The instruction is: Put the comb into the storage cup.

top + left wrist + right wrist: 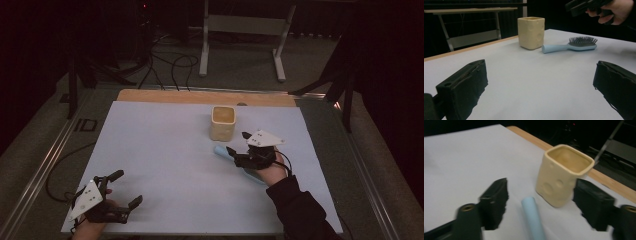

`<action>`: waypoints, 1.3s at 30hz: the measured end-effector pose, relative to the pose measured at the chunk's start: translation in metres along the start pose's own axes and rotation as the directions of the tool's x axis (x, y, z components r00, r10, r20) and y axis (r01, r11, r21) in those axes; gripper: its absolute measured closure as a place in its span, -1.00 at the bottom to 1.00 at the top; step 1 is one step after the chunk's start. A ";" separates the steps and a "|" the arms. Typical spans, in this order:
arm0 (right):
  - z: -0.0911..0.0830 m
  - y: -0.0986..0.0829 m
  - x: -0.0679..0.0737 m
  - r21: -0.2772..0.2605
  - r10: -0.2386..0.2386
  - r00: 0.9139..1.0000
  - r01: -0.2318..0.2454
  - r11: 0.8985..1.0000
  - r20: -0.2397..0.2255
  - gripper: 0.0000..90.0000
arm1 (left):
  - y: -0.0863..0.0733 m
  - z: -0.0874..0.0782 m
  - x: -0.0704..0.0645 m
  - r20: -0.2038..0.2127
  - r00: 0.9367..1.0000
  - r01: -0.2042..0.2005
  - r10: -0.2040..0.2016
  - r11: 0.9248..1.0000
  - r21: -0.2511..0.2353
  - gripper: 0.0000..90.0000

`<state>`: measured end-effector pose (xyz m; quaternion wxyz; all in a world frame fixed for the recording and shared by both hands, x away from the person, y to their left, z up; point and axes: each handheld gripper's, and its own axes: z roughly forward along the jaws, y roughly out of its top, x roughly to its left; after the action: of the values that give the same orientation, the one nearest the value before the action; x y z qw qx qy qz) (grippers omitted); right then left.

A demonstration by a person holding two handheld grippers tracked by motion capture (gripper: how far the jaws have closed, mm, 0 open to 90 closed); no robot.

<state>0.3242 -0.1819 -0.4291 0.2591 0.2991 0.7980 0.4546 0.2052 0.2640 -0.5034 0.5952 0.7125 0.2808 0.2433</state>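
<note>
A cream square cup [222, 122] with dimpled sides stands upright at the far middle of the white sheet [165, 150]. A light blue hairbrush [571, 45] lies just in front of it, bristles up, handle end near the cup [531, 32]. My right gripper [239, 142] hovers open over the brush. In the right gripper view its jaws straddle the brush handle [532, 216], with the cup [562, 176] just beyond and nothing held. My left gripper [127, 188] stands open near the sheet's front left corner, far from both things, its jaws wide apart and empty.
A wooden table edge [200, 96] runs along the far side of the sheet. Beyond it stand a white table frame [205, 45], dark stand legs [345, 95] and cables on the floor [170, 65]. Metal rails [45, 160] flank the table.
</note>
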 end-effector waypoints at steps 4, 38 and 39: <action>0.008 -0.002 0.000 0.036 0.003 1.000 -0.004 0.999 0.029 -0.04 | 0.000 0.000 0.000 0.003 1.000 -0.003 0.003 1.000 0.001 -1.00; 0.093 -0.014 0.001 0.369 0.022 0.993 -0.065 0.927 0.119 1.00 | -0.001 0.002 -0.001 0.017 1.000 -0.010 0.009 1.000 0.015 -1.00; 0.093 -0.014 0.001 0.369 0.022 0.993 -0.065 0.927 0.119 1.00 | -0.001 0.002 -0.001 0.017 1.000 -0.010 0.009 1.000 0.015 -1.00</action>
<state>0.3841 -0.1342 -0.4840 0.2322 0.3855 0.8469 0.2832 0.2055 0.2618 -0.5046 0.5909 0.7205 0.2741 0.2377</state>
